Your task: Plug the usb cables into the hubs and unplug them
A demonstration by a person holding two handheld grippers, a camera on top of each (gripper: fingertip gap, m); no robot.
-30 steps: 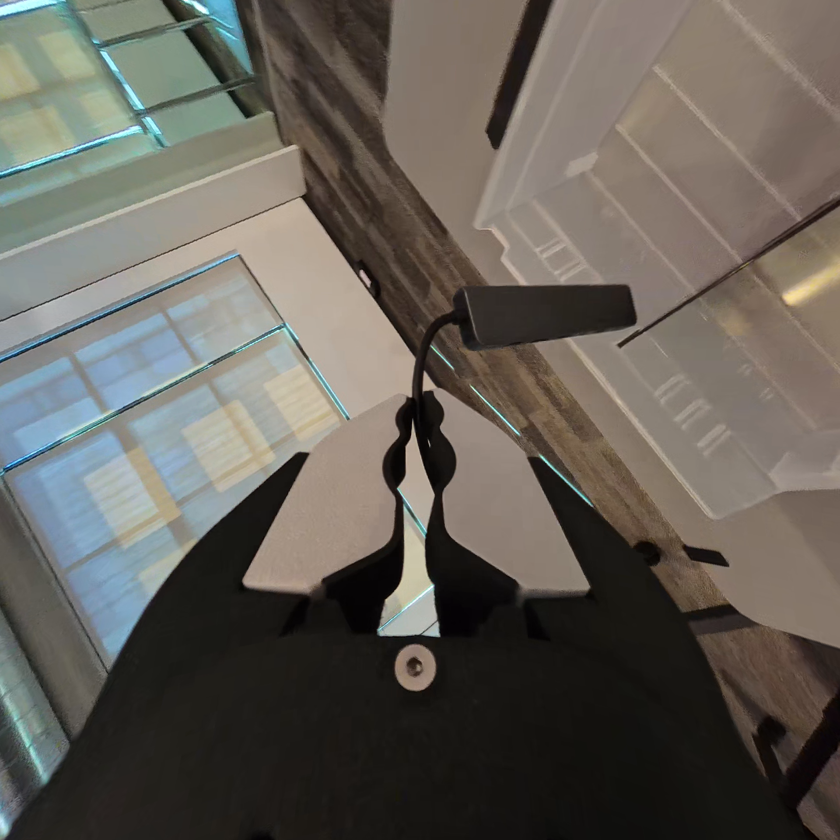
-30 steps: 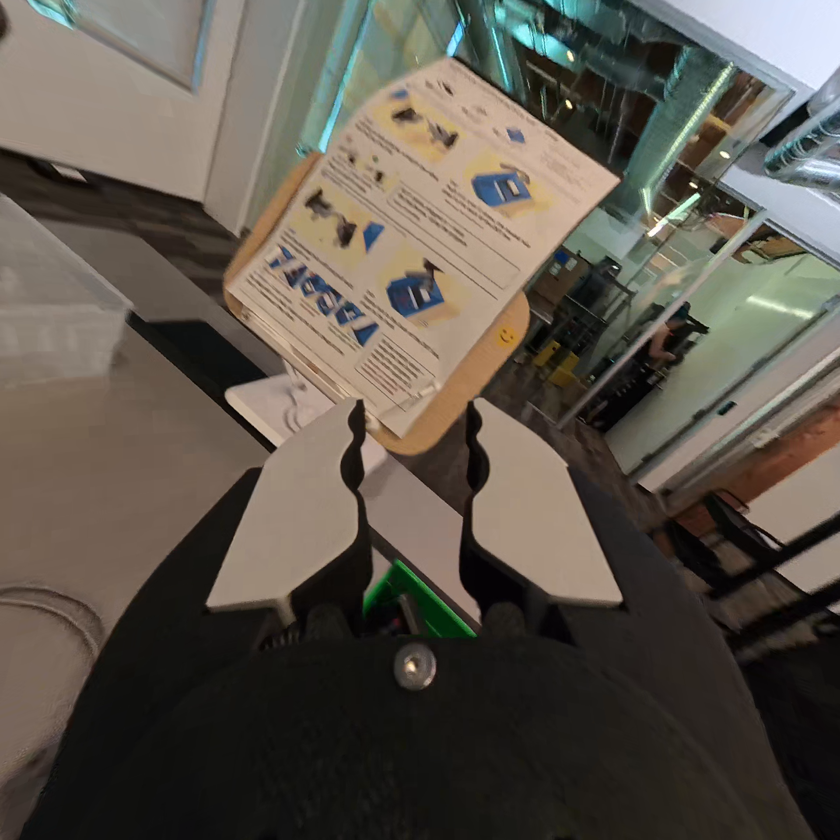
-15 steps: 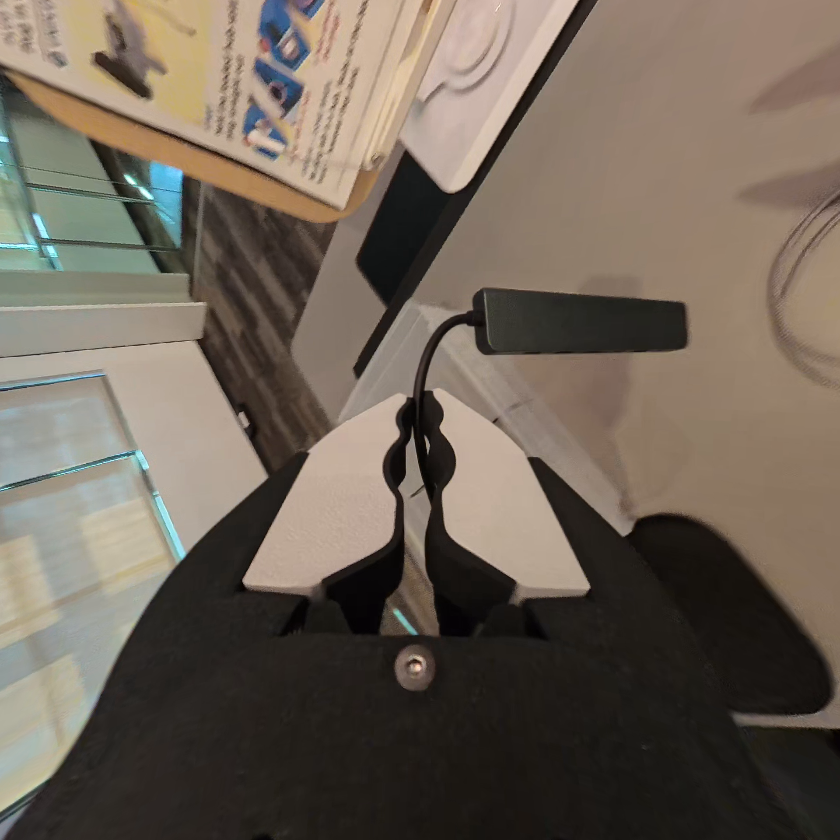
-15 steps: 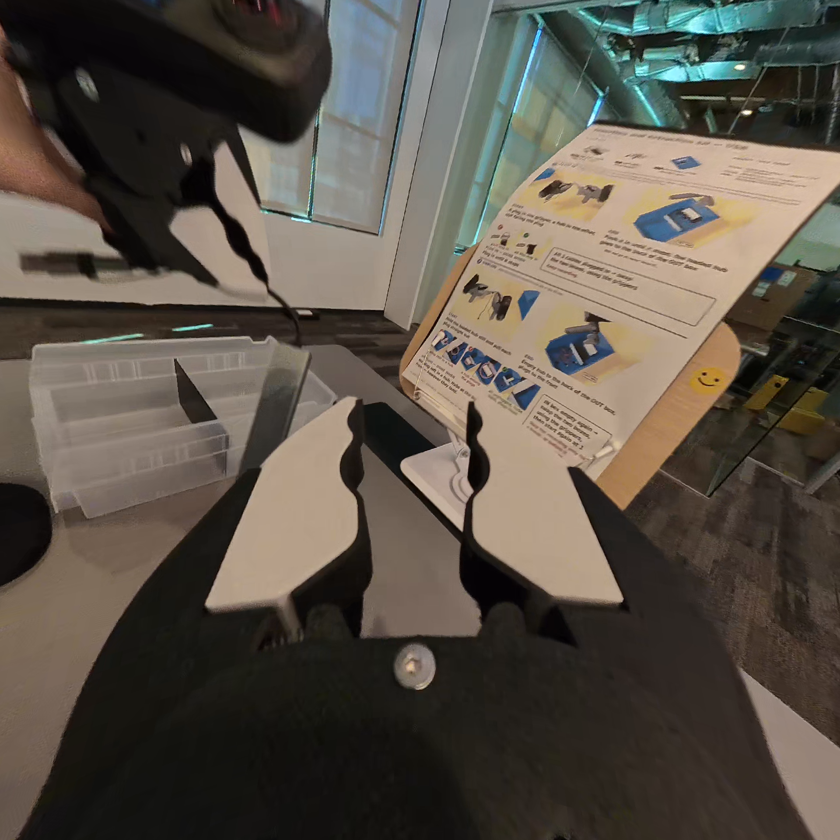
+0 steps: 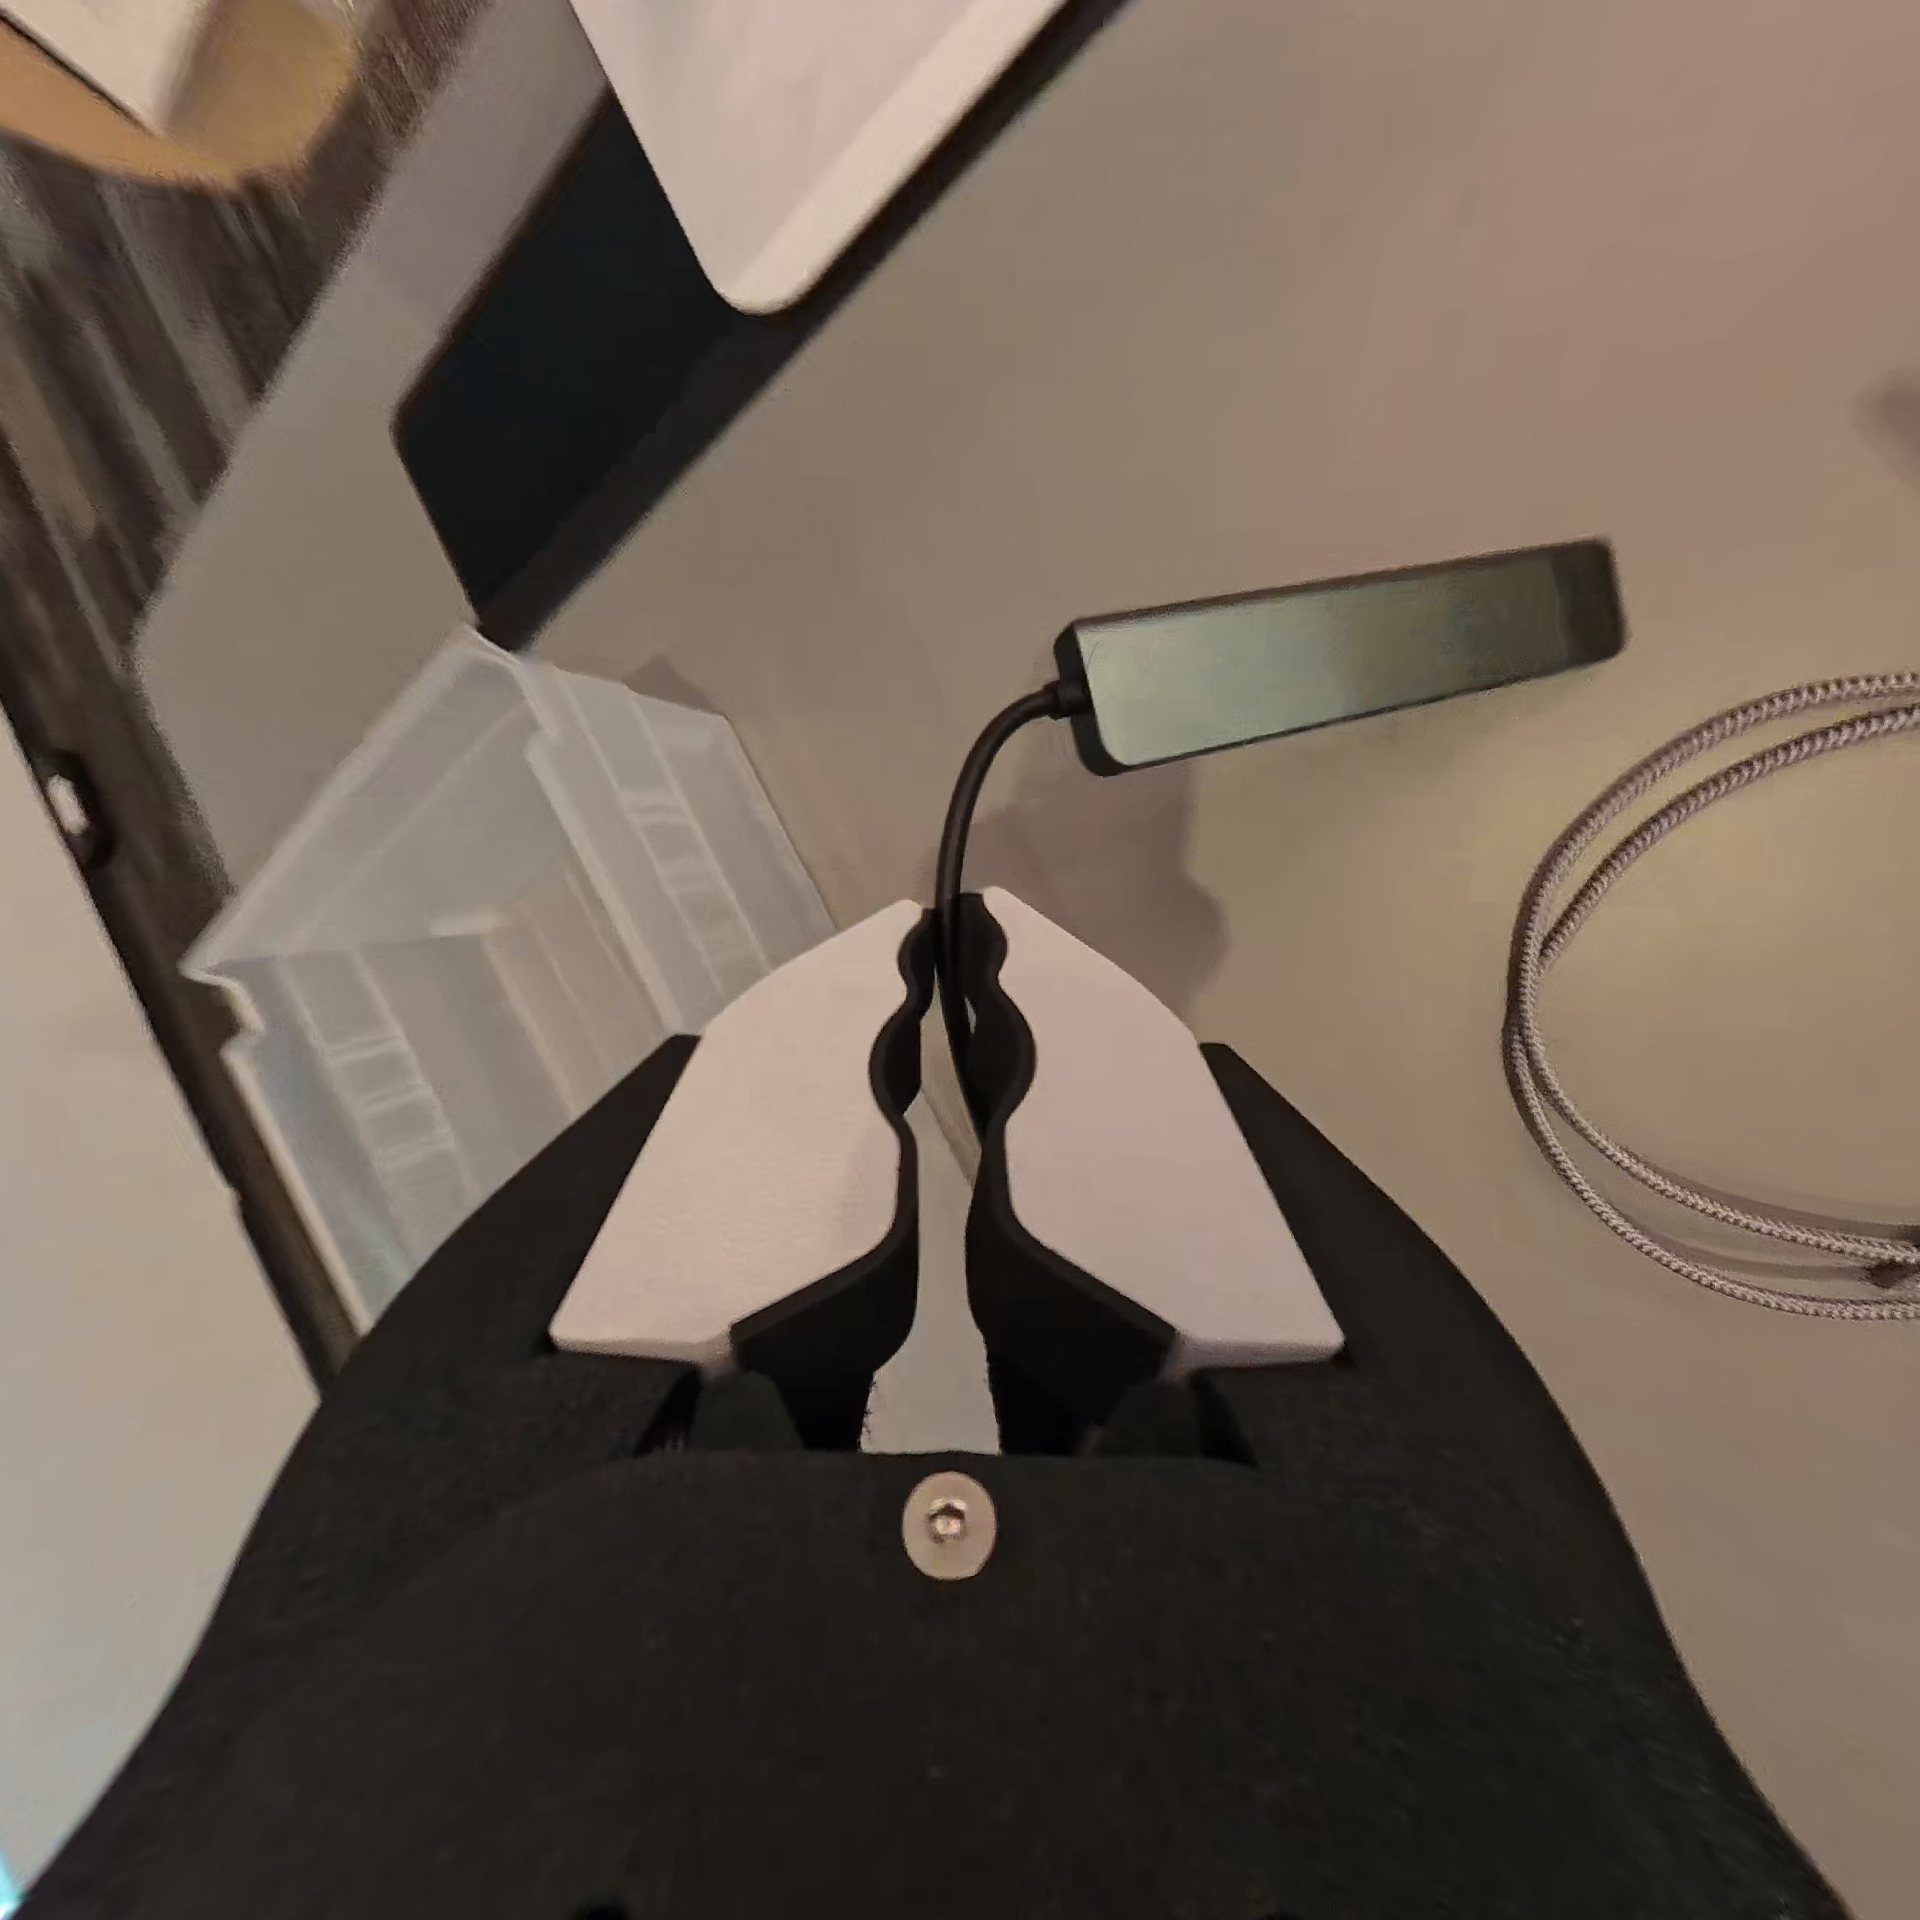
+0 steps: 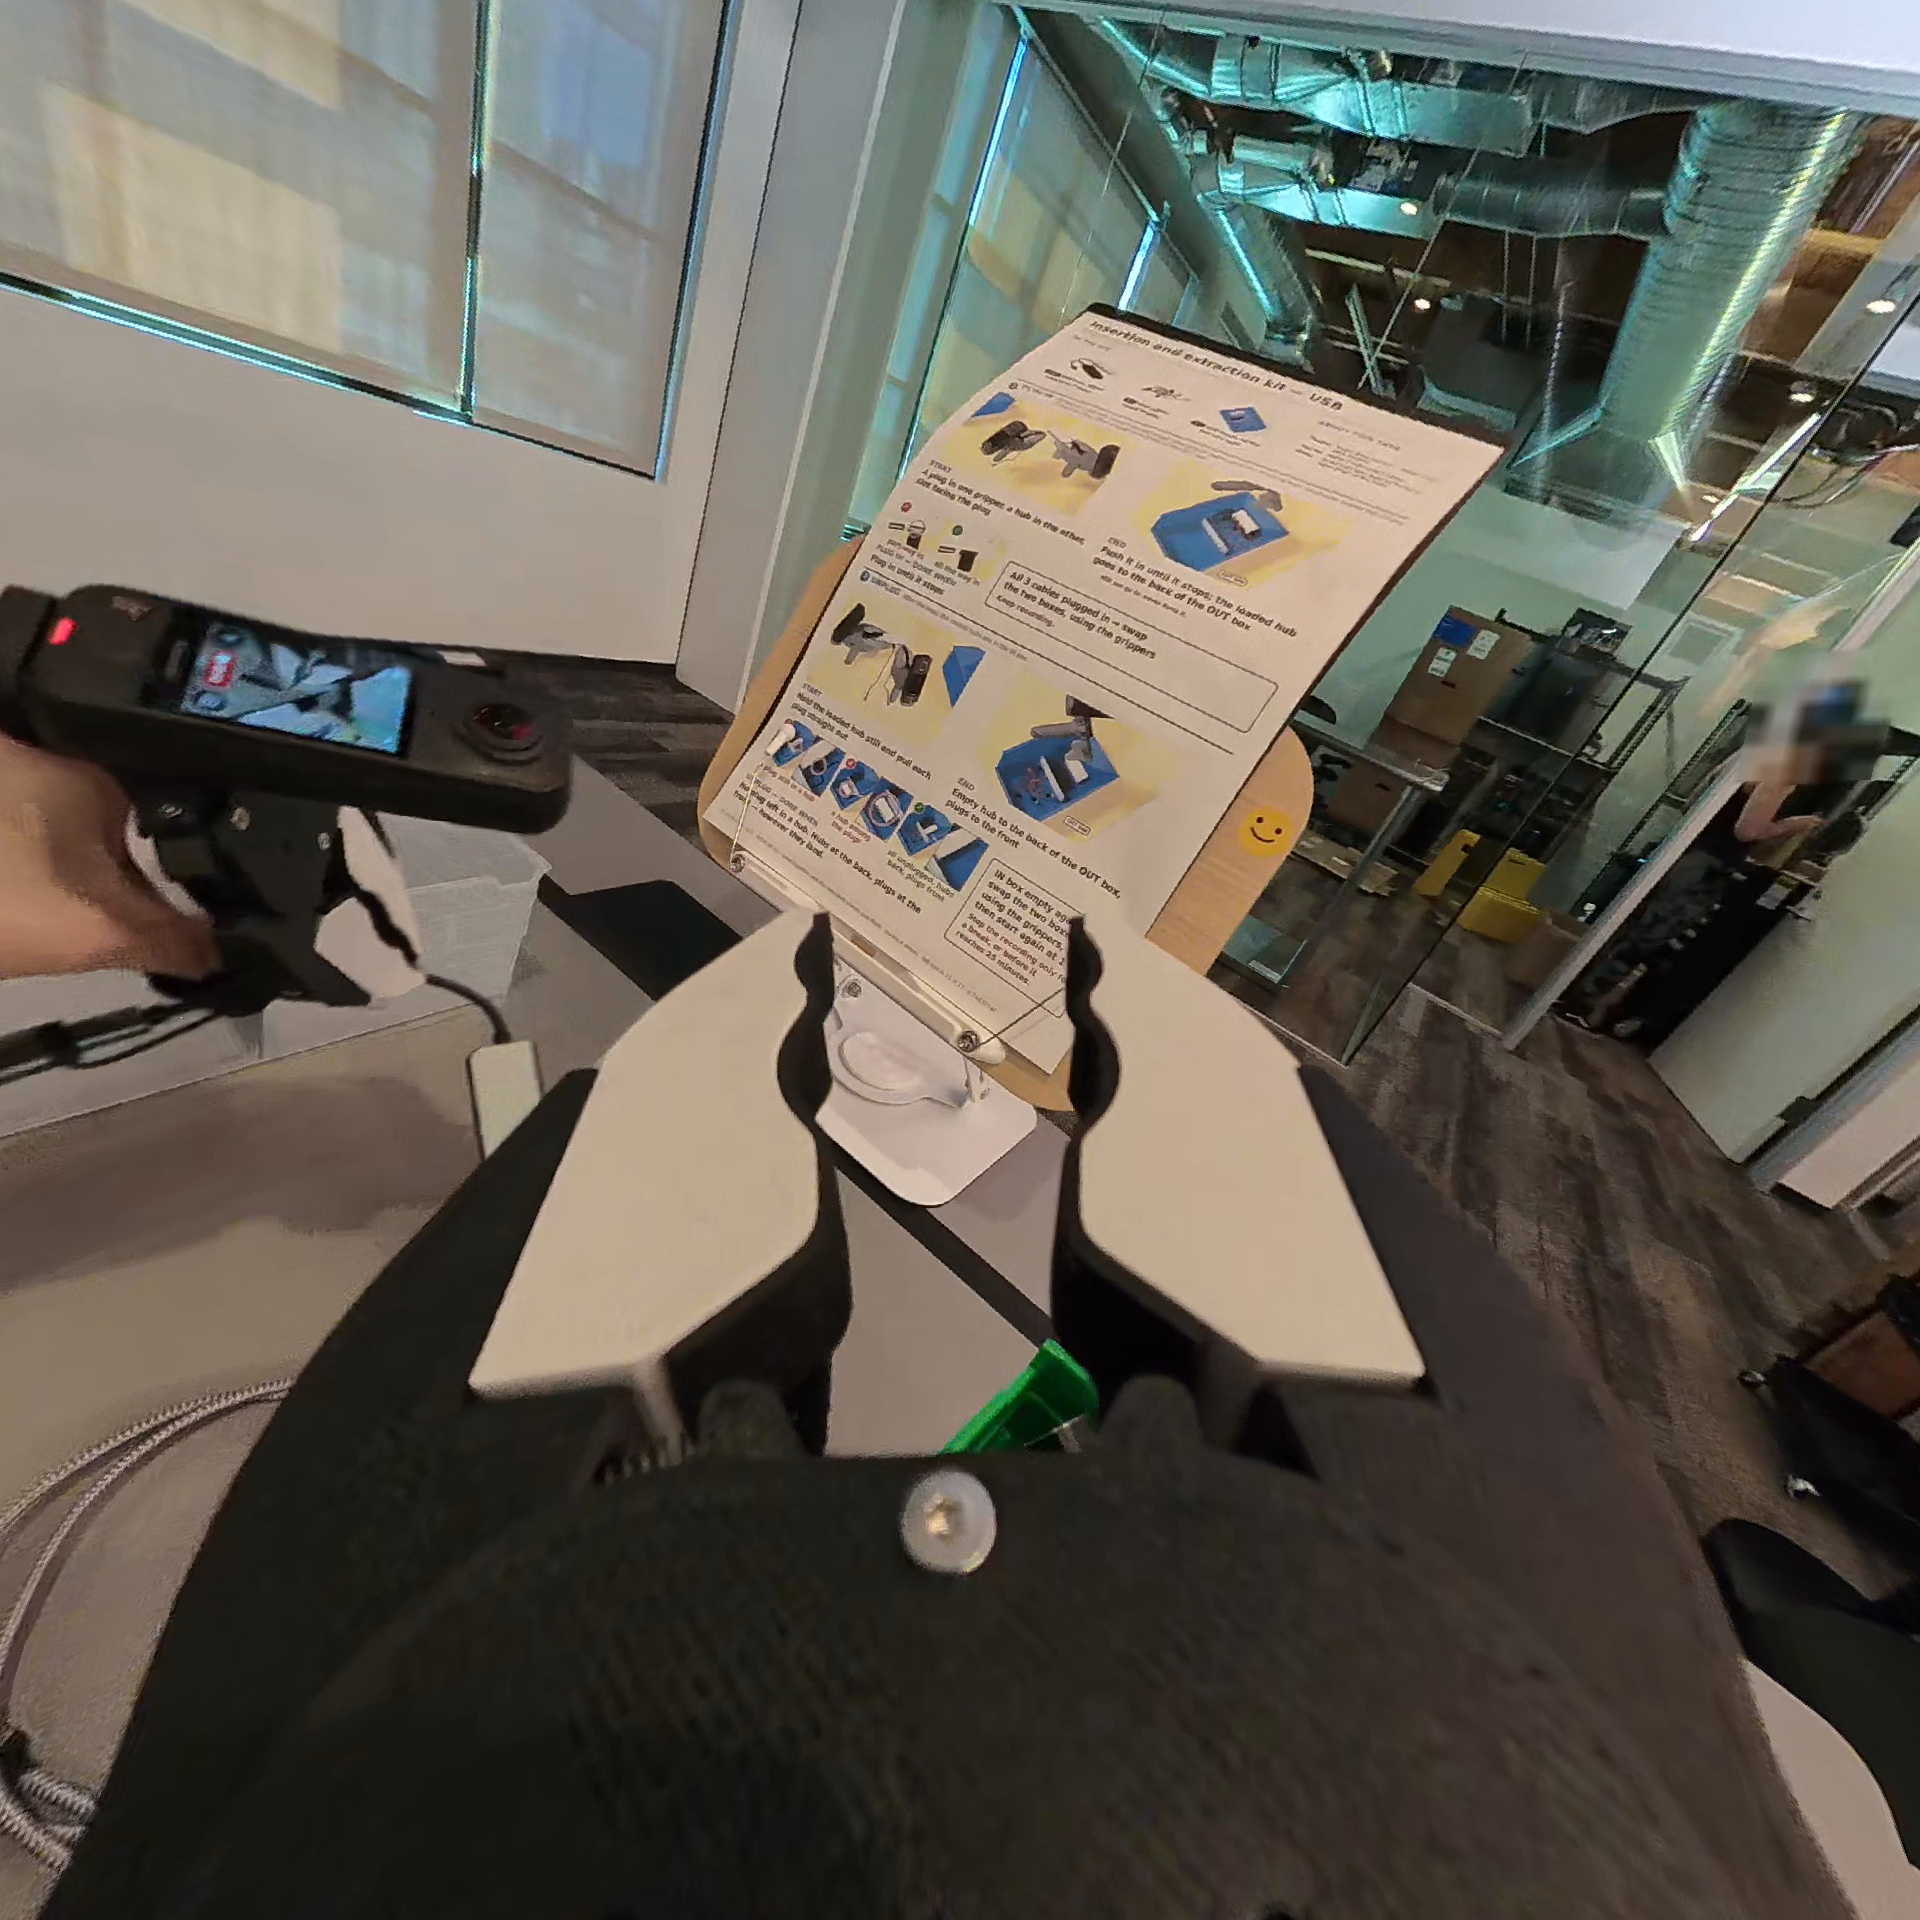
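My left gripper is shut on the thin black cord of a flat black usb hub. The hub hangs out to the right just above the beige table. A grey braided usb cable lies coiled on the table to the right of it. My right gripper is open and empty above the table, facing an instruction sheet. In the right wrist view the left gripper shows at the left, held by a hand, with the cord trailing from it.
A clear plastic compartment box stands to the left of my left gripper. An instruction sheet leans on a wooden board with a white base at the table's far edge. A green part shows between the right fingers. Glass walls stand behind.
My left gripper has swung from facing the floor and window down over the table, still holding the hub's cord. The right gripper has stayed open and its view has shifted towards the sheet.
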